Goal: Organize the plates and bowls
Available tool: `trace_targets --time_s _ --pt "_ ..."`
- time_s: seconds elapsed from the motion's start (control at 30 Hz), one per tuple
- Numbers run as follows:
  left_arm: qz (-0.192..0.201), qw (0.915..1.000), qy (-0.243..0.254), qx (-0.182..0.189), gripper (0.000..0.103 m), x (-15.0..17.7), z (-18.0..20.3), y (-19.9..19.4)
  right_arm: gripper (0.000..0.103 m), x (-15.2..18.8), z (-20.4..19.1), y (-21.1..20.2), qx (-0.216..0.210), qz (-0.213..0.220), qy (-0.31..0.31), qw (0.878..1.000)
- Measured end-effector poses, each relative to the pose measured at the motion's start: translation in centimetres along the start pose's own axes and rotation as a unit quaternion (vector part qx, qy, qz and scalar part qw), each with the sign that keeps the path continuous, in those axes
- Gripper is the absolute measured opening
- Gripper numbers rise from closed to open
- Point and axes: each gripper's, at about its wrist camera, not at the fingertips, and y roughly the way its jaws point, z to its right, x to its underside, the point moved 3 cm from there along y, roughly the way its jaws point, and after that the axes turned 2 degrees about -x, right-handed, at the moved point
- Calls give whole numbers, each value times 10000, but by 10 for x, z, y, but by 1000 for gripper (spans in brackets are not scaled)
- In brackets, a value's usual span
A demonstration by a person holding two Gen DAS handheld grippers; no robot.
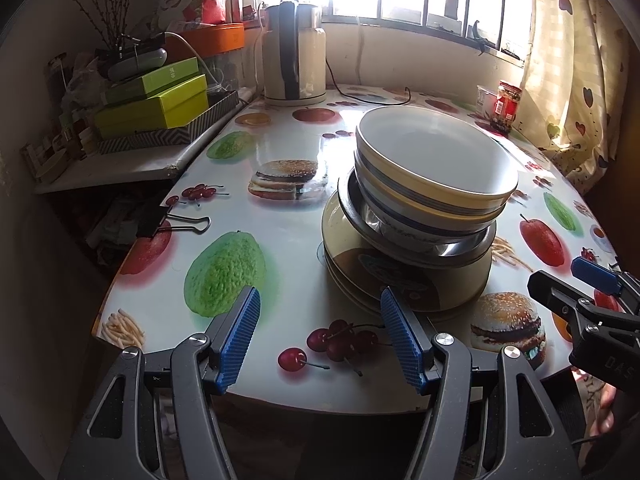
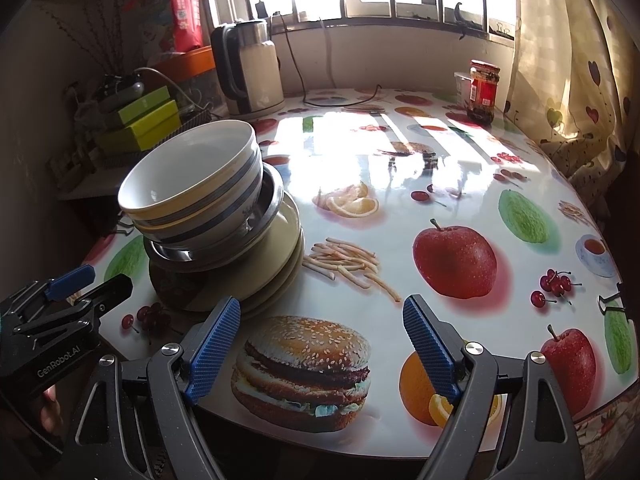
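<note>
one stack on desk (image 1: 280, 152) w/ fruit-and-burger print: striped bowls (image 1: 436, 168) nested on top, steel bowl (image 1: 452, 246) under them, beige plates (image 1: 408, 276) at bottom. stack near front edge, toward desk's left side in right wrist view. left tool (image 1: 320, 320) jaws apart, nothing between, right pad just in front of plate rim. right tool (image 2: 322, 332) jaws wide, empty, over burger print, just right of plates. kettle (image 1: 294, 56) and jar (image 2: 484, 88) at back by window

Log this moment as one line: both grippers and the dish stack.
left gripper: open, empty | right gripper: open, empty | bowls stacked on plates | untouched
</note>
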Motion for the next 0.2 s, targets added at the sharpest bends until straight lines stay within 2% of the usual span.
trace_targets --time_s 0.2 --pt "-7 10000 -35 14 64 -1 0 1 85 0 1 2 6 -15 22 10000"
